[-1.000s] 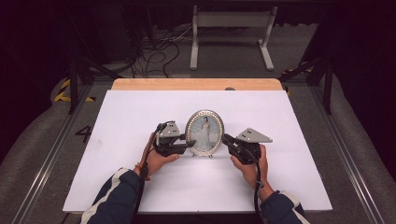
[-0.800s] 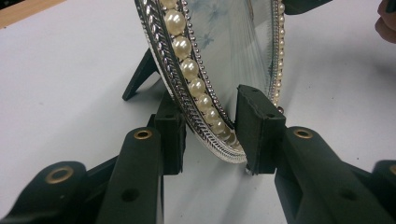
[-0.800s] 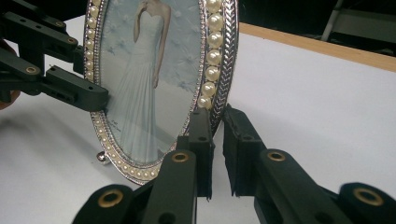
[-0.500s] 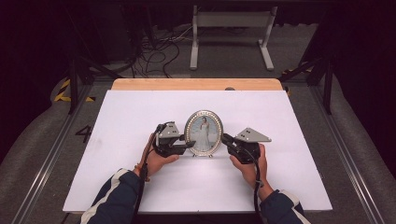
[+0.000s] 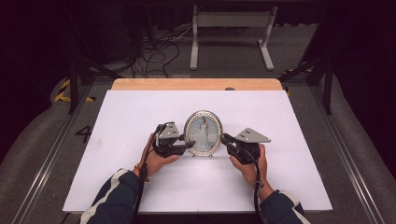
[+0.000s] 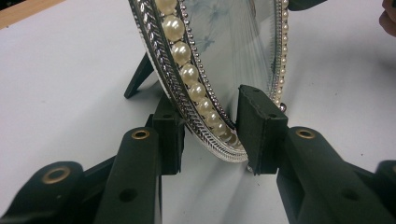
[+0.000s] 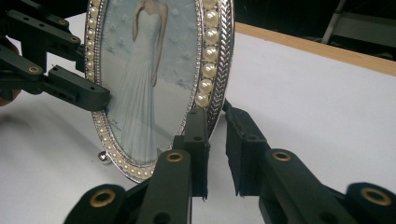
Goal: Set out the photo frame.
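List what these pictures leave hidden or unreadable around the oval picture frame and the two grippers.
- Picture frame back: its support leg is partly hidden by the rim, left gripper view.
- Frame top: cut off by the edge, both gripper views.
- Right gripper: whether its rear pad touches the rim is unclear.
- Left gripper: pad contact unclear.

Upright oval frame (image 5: 203, 132) between both tools, open white tabletop (image 5: 140, 107) all around.

A glossy silver metal picture frame (image 7: 154, 84) with smooth pearl beads is being gripped by matt black plastic jaws over a matt white tabletop (image 5: 140, 112).
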The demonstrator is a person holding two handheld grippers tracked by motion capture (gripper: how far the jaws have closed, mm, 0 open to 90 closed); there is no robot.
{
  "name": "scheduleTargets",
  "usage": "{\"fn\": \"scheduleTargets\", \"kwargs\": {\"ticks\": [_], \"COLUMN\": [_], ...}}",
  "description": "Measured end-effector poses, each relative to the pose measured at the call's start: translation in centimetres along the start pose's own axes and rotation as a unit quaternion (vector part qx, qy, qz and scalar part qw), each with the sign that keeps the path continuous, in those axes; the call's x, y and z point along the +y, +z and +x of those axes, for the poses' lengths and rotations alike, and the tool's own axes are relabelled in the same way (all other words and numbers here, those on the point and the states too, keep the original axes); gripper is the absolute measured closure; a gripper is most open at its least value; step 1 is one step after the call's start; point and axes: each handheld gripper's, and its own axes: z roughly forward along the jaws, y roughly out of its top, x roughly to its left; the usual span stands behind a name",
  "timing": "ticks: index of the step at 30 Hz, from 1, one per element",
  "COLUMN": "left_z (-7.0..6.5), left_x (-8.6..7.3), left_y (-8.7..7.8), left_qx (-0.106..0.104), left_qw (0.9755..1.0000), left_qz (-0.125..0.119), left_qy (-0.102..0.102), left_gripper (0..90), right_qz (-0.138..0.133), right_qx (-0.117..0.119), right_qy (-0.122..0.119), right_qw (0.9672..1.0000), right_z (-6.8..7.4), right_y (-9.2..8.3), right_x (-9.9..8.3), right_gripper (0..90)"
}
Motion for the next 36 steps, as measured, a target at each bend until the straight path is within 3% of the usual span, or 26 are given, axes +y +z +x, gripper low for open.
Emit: {"fn": "scheduleTargets", "kwargs": {"ticks": [8, 13, 19, 25, 28, 32, 36], "left_z": [-0.2, -0.7, -0.8, -1.2, -1.3, -1.6, -1.8], "left_x": [0.0, 0.0, 0.2, 0.4, 0.3, 0.4, 0.4], "left_y": [0.0, -0.1, -0.6, -1.2, -1.4, -1.6, -1.7], "left_qx": [0.01, 0.025, 0.035, 0.051, 0.056, 0.067, 0.071], "left_qw": [0.9999, 0.9994, 0.9988, 0.9976, 0.9971, 0.9957, 0.9953], "left_qz": [-0.001, 0.003, -0.006, -0.008, -0.007, 0.007, 0.003], "left_qy": [0.008, 0.024, 0.033, 0.045, 0.051, 0.064, 0.066], "left_gripper": [61.4, 56.8, 52.5, 47.9, 45.5, 37.4, 31.3], "right_qz": [0.005, 0.011, 0.011, 0.013, 0.019, 0.035, 0.048], "right_qx": [-0.003, -0.006, -0.018, -0.009, 0.001, 0.005, 0.0], "right_qy": [-0.007, -0.014, -0.037, -0.042, -0.056, -0.09, -0.104], "right_qw": [1.0, 0.9998, 0.9991, 0.999, 0.9982, 0.9953, 0.9934], "right_z": [-0.1, -0.1, 0.1, -0.1, 0.0, 0.2, 0.2], "right_y": [0.0, 0.0, -0.1, -0.5, -0.6, -0.7, -0.6], "right_x": [-0.1, -0.2, -0.1, 0.1, 0.2, 0.3, 0.3], "right_gripper": [75.5, 71.4, 70.9, 67.4, 65.6, 56.9, 46.5]}}
